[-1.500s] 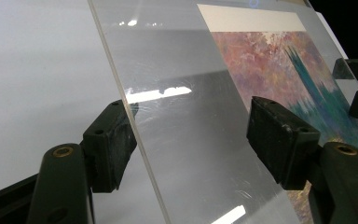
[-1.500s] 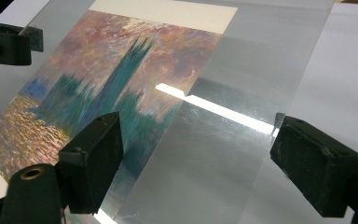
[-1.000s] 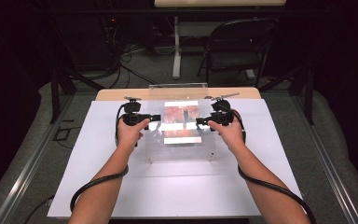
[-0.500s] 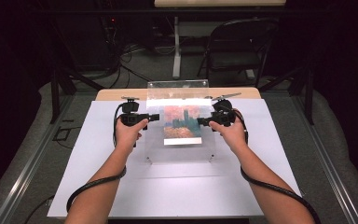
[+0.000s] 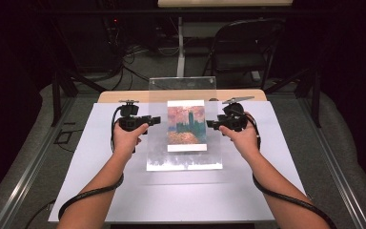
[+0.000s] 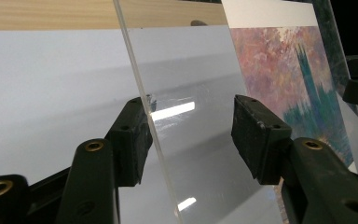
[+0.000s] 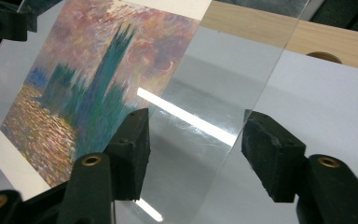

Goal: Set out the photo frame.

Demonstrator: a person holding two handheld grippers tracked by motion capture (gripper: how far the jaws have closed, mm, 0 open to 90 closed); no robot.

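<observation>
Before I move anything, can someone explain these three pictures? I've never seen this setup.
There is no robot arm: a person holds a black two-jaw left gripper and right gripper, one in each hand. The wide picture looks down from above the person's side. The other two come from cameras riding on each gripper, looking along its jaws. On the white table cover, a clear plastic sheet is tilted up, with a colourful painted print of towers against it. Each gripper straddles a side edge of the sheet. Both pairs of jaws have just been closing, but one pad of each stands apart, so nothing is clamped yet.
</observation>
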